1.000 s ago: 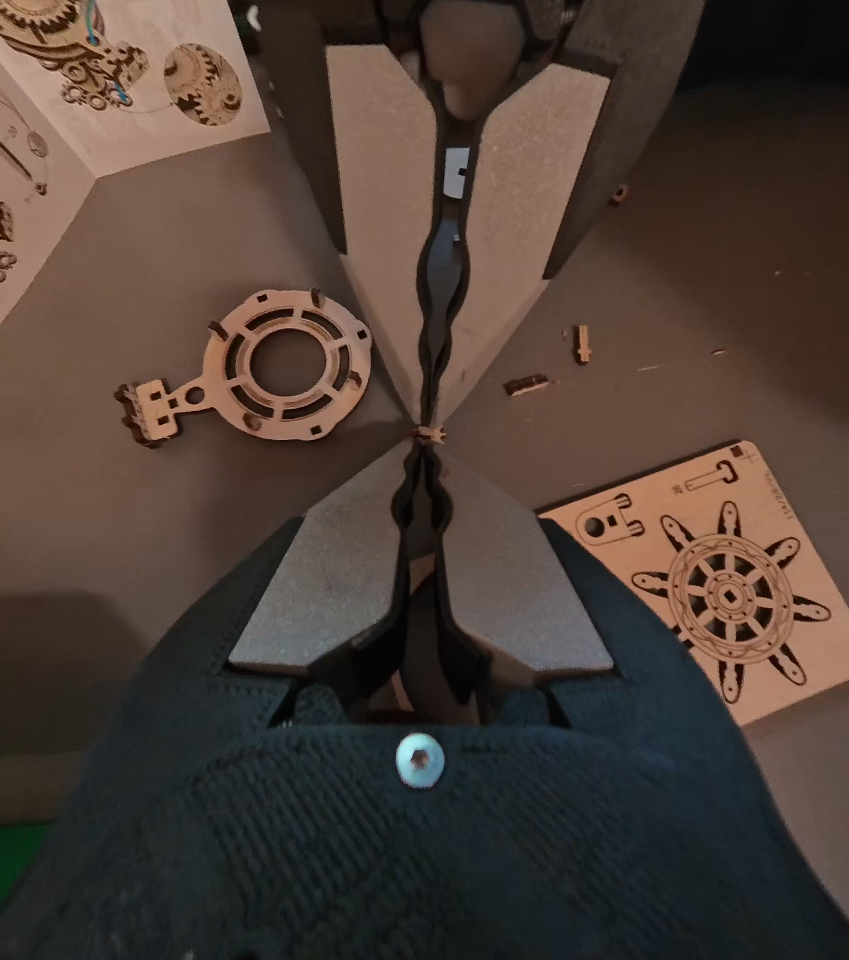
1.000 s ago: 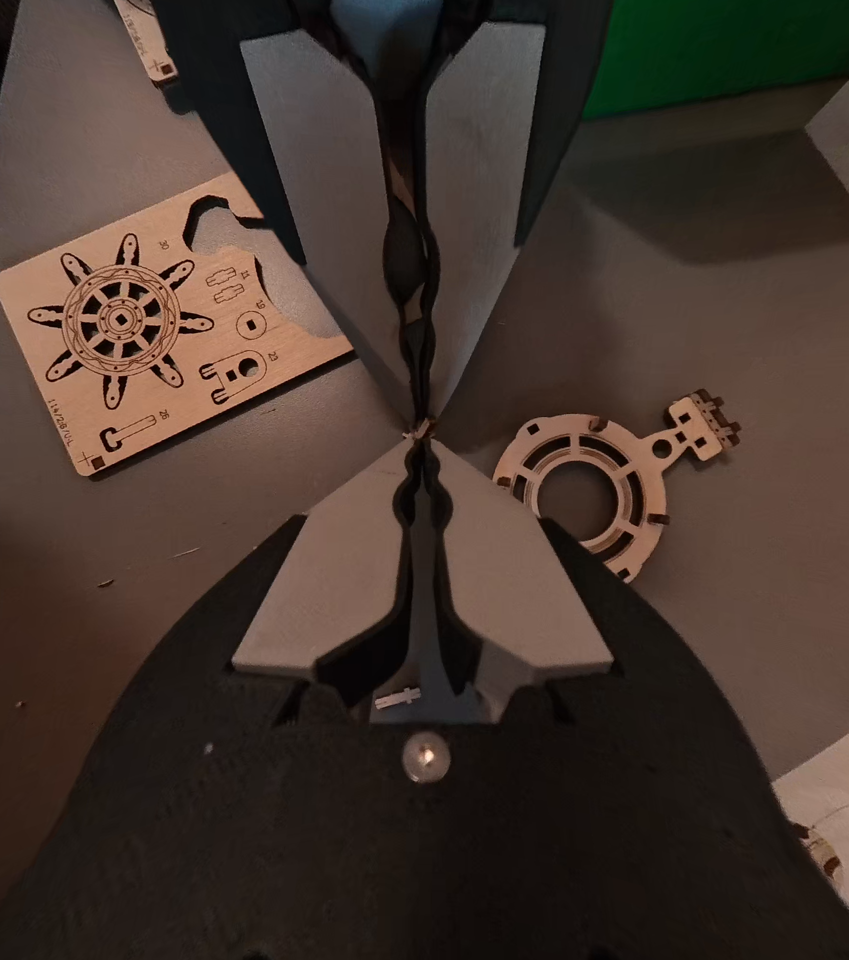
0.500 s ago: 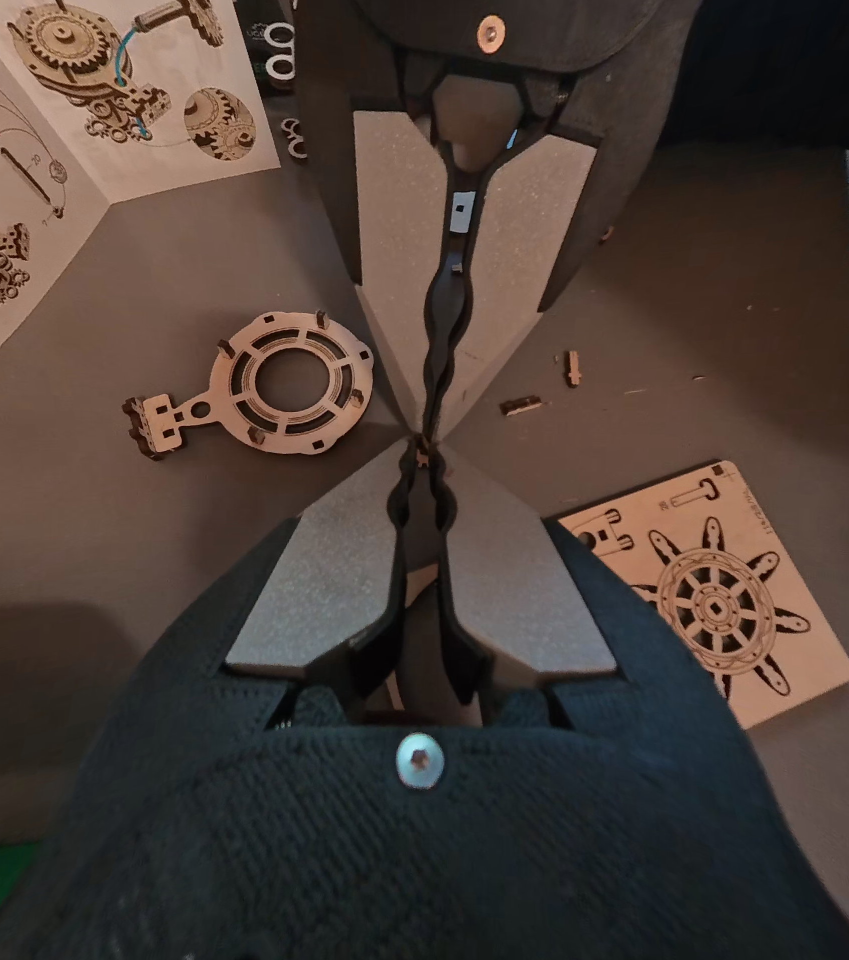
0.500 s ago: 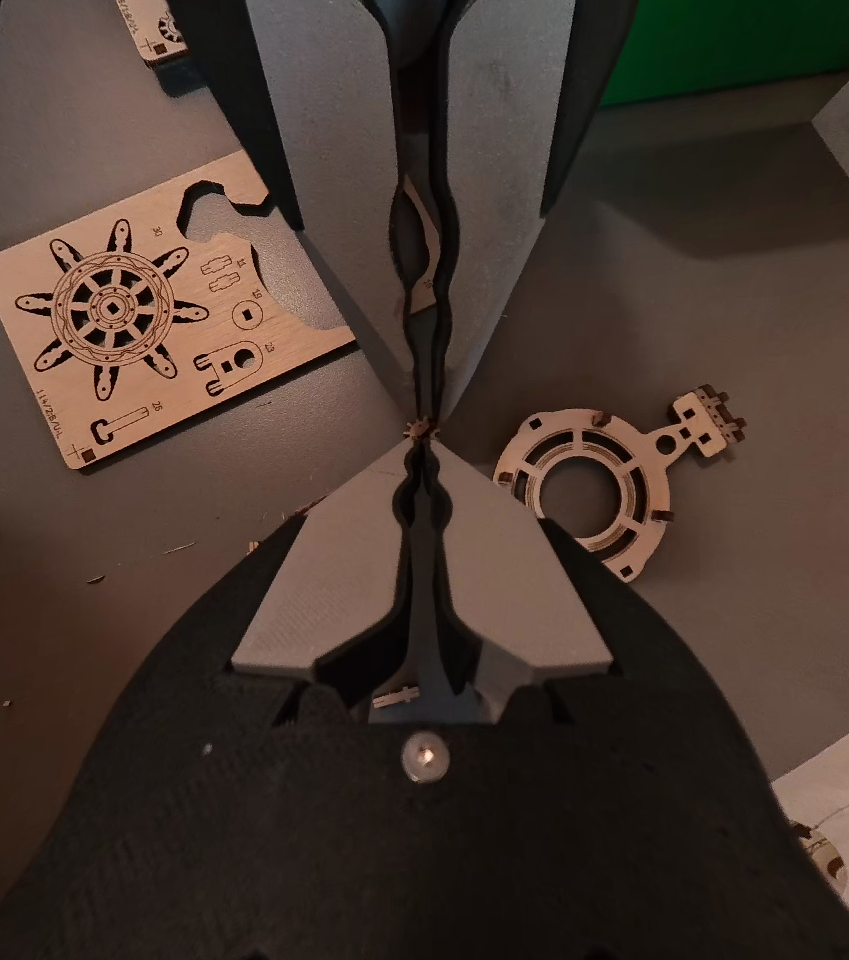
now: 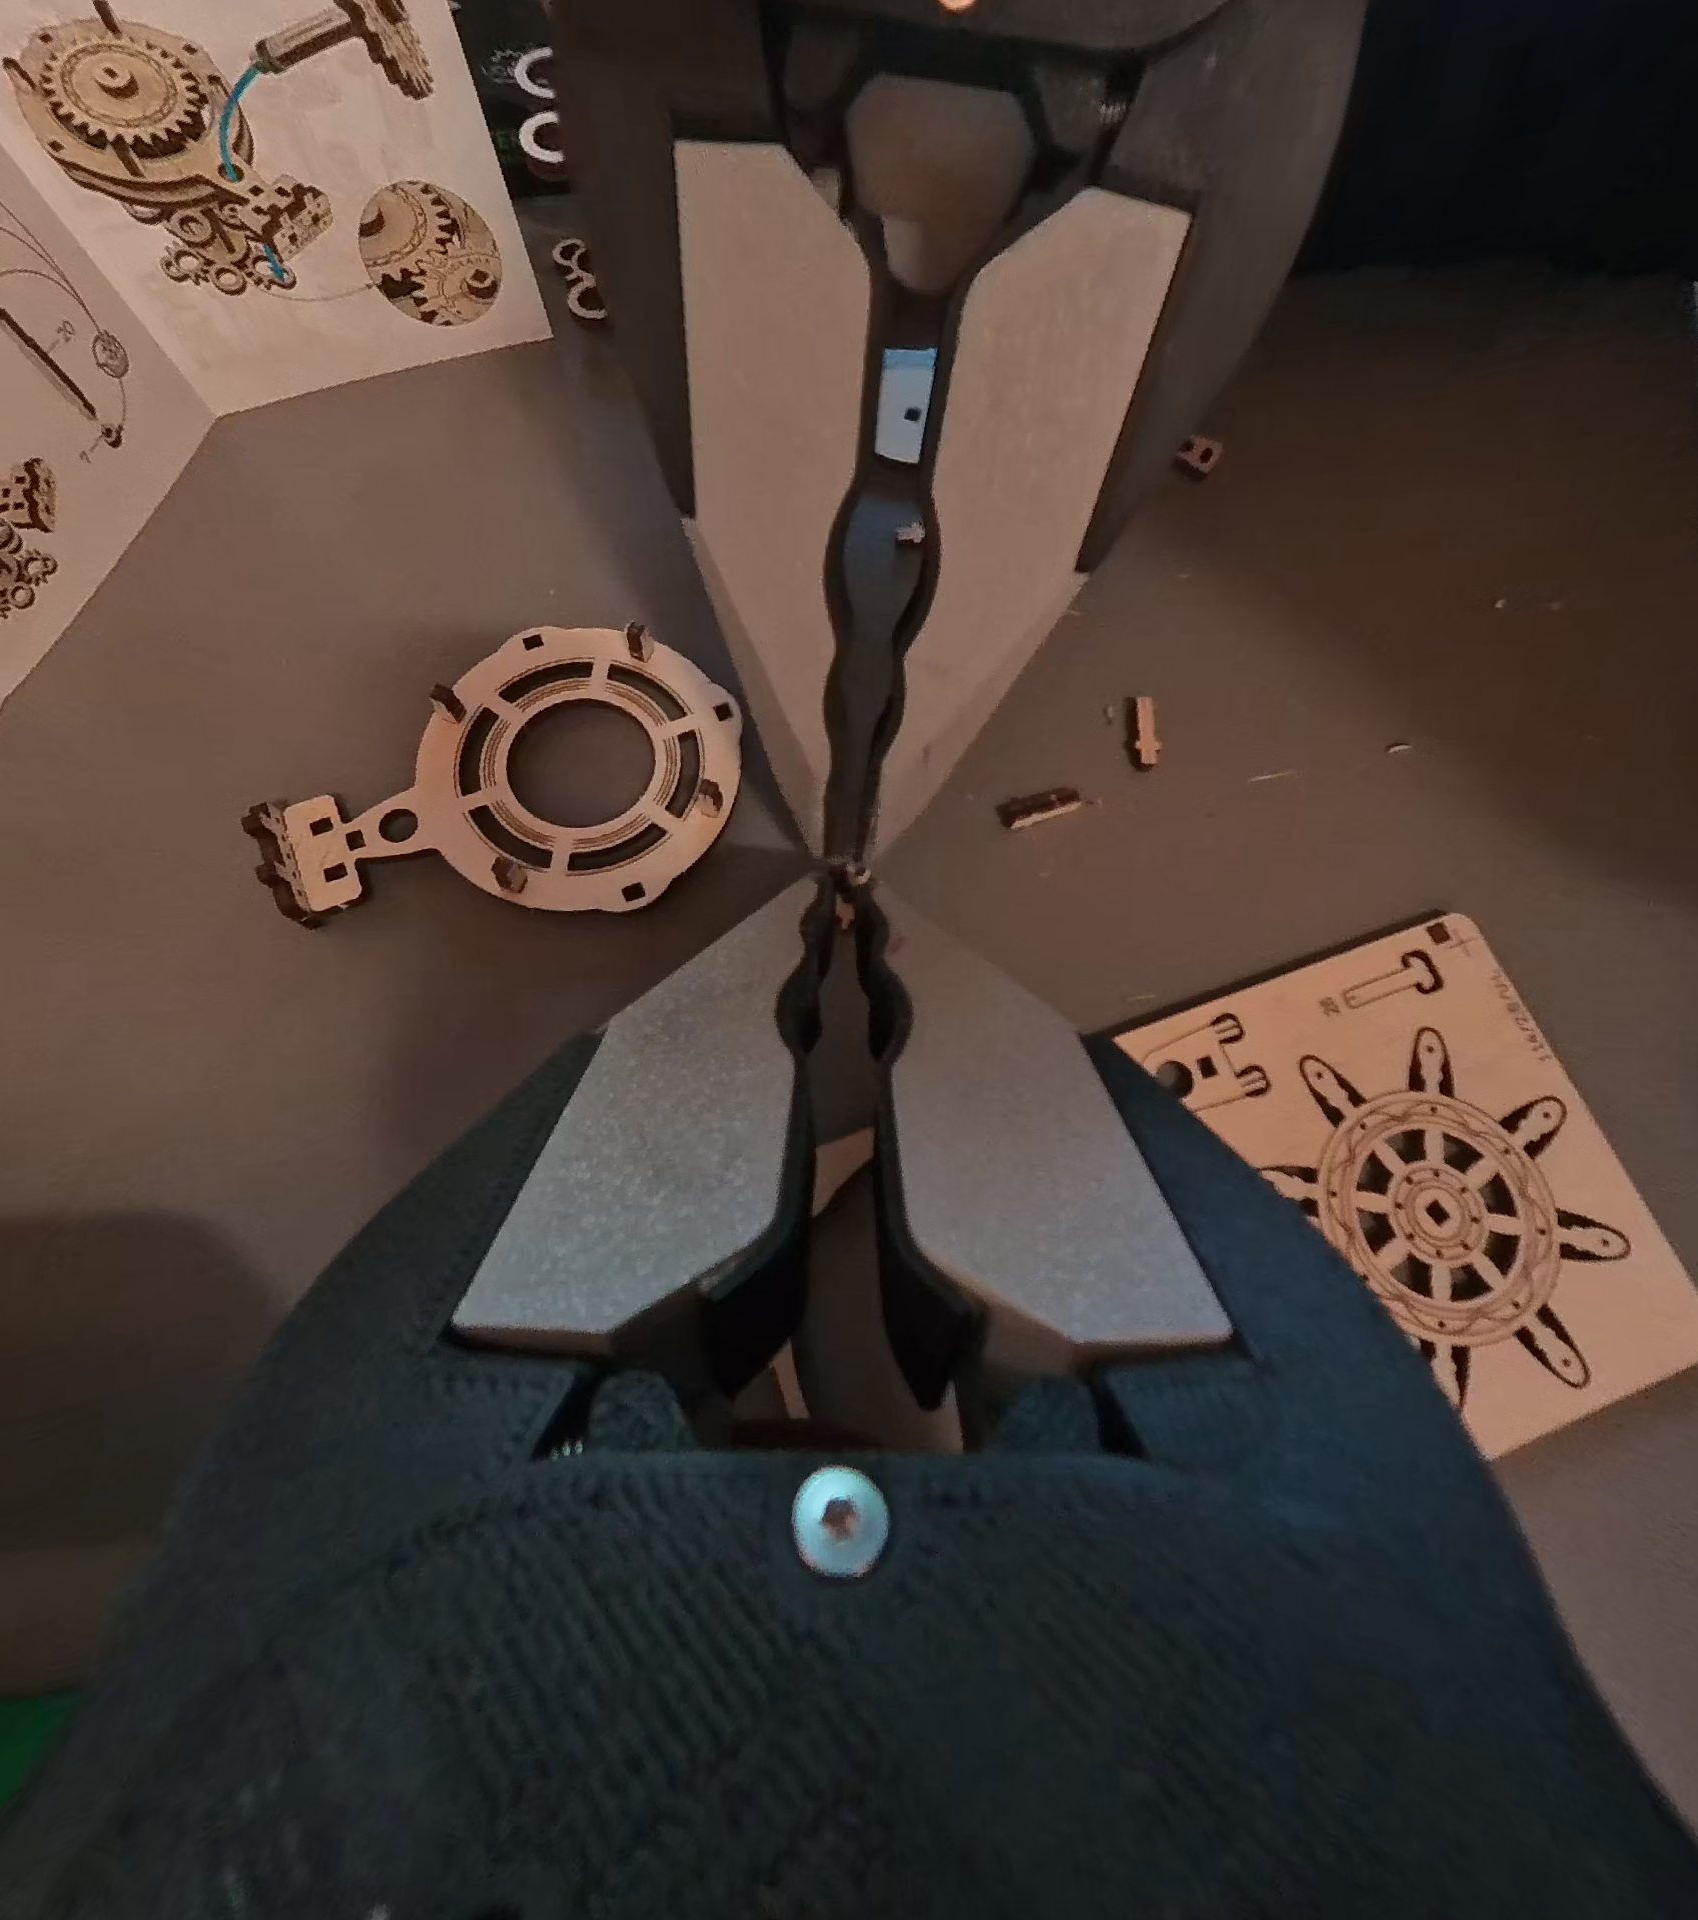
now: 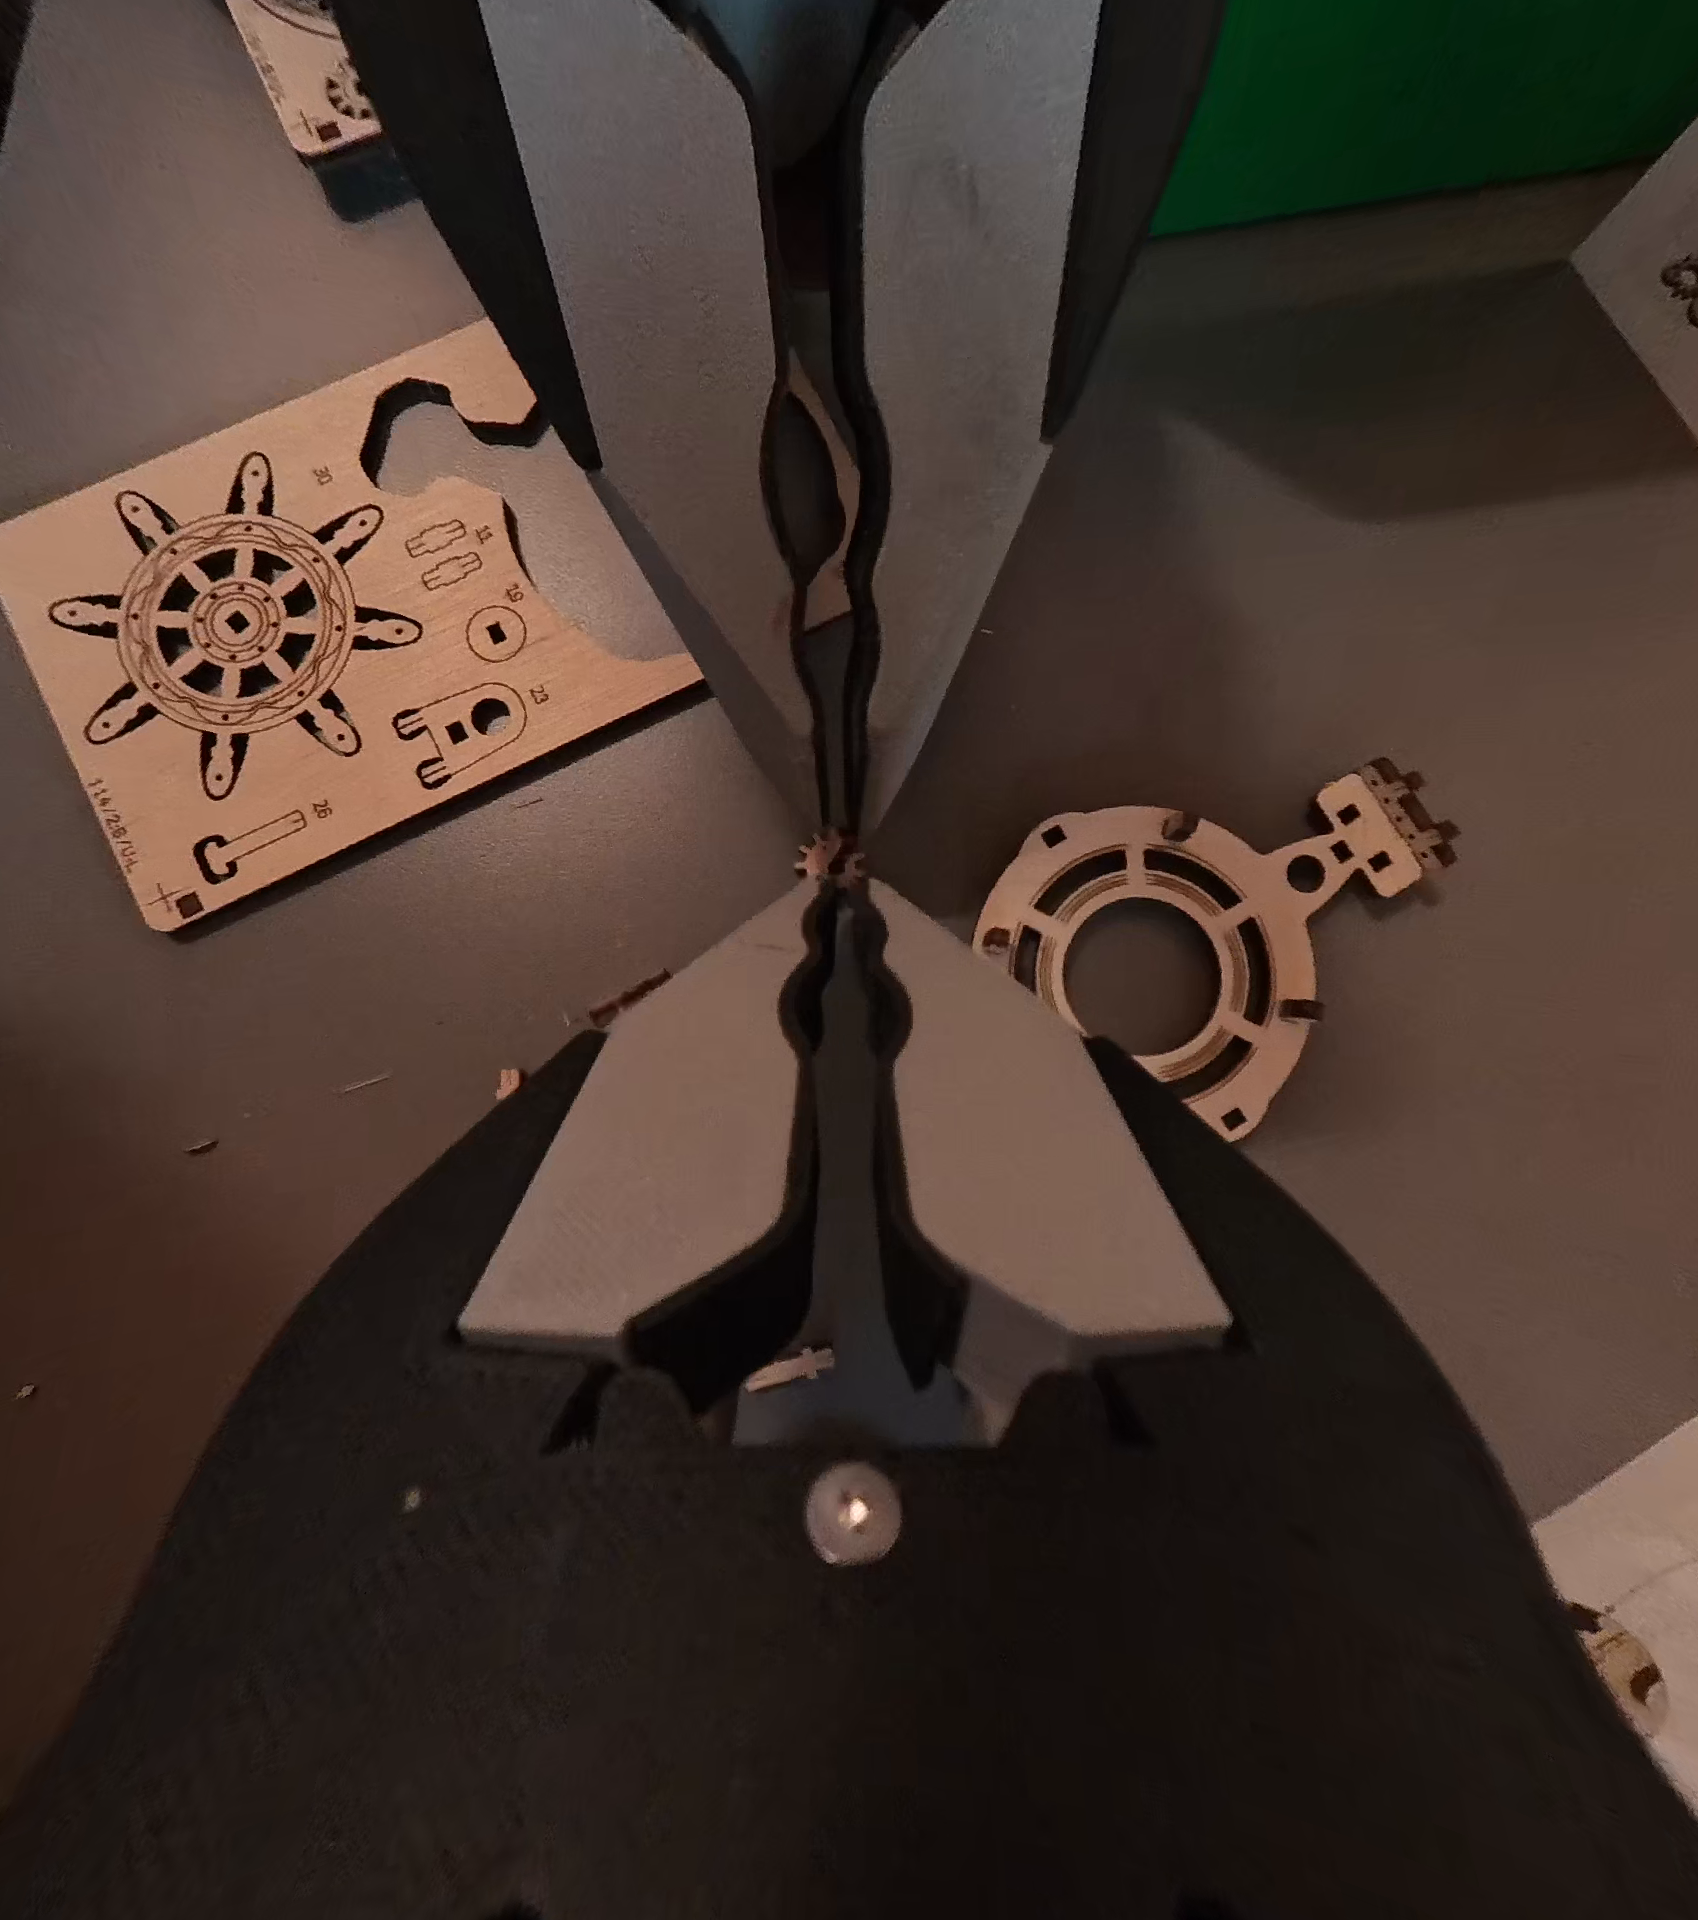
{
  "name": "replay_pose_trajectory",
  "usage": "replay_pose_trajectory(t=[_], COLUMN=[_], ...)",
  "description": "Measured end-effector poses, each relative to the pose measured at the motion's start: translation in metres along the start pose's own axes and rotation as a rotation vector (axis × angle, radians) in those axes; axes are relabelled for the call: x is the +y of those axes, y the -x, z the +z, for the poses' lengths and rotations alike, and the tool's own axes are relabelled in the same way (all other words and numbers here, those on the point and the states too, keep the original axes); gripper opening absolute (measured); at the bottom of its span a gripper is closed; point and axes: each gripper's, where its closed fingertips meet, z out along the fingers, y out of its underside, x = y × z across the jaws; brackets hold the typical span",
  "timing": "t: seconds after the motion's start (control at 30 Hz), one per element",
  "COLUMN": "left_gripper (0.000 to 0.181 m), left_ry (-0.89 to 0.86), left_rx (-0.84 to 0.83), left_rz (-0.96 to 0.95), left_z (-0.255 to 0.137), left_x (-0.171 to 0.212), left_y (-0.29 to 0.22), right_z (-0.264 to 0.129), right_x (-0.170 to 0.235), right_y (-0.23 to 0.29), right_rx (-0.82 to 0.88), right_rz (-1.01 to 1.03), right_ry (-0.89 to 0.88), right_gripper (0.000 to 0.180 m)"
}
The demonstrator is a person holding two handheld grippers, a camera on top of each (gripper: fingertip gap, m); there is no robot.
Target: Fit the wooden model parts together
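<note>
Right wrist view: a tiny wooden gear (image 6: 829, 858) is pinched between the closed tips of the right gripper (image 6: 840, 902) and left gripper (image 6: 837, 821), above the table (image 6: 1344, 623). Slight misalignment, and it is likely dropped.

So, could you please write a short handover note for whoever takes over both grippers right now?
Left gripper: shut, pinching a tiny wooden piece at its tips.
Right gripper: shut, tip to tip with the left above the table, at a small toothed gear. Which one holds the gear is unclear.
Ring frame lies flat beside the tips, several pegs already in it.
Part sheet with the wheel uncut, loose pegs and instruction sheet on the table.
Left: finish joining the tiny pieces; wheel unstarted.
</note>
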Motion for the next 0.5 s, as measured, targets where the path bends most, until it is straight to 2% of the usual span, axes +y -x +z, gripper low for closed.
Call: replay_pose_trajectory(t=[0.5], left_gripper=[0.0], left_ry=[0.005], left_rx=[0.002], left_rz=[0.014], left_z=[0.0016], left_x=[-0.0001], left_y=[-0.0025], right_z=[0.004], right_x=[-0.0037], right_y=[0.0065], right_rx=[-0.063], right_rz=[0.04], right_ry=[-0.035], right_gripper=[0.0])
